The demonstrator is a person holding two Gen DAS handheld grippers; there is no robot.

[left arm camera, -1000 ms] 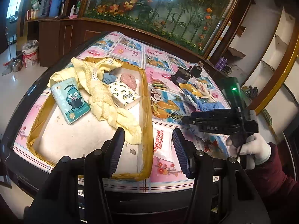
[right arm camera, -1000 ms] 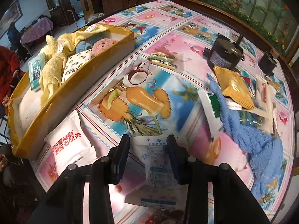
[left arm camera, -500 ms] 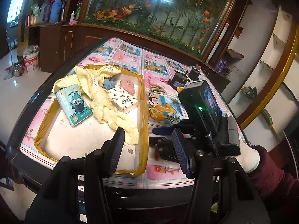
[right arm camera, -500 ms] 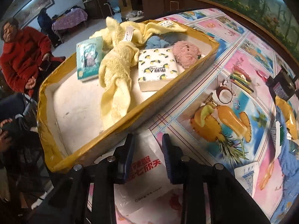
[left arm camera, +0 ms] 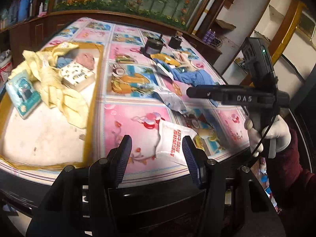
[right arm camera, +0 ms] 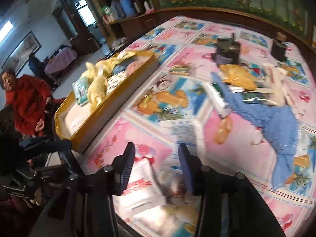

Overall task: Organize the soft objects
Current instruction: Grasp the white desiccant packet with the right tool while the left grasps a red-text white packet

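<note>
Both tools apart, empty: left tool (left arm camera: 157, 151) and right tool (right arm camera: 157, 159) flanking white packet (left arm camera: 173, 144) at near table (left arm camera: 136, 118) edge, probably bound for gold tray (left arm camera: 97, 75) far left.

Dim, motion-blurred fisheye views (edges dark, warped).

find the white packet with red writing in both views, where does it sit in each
Left wrist: the white packet lies low and right of centre, at the table's near edge, just beyond the open left tool.
Right wrist: the same packet is at bottom centre, under the open right tool.
Shared landmark: the gold-edged tray holding the yellow towel, left of the packet in both.
</note>
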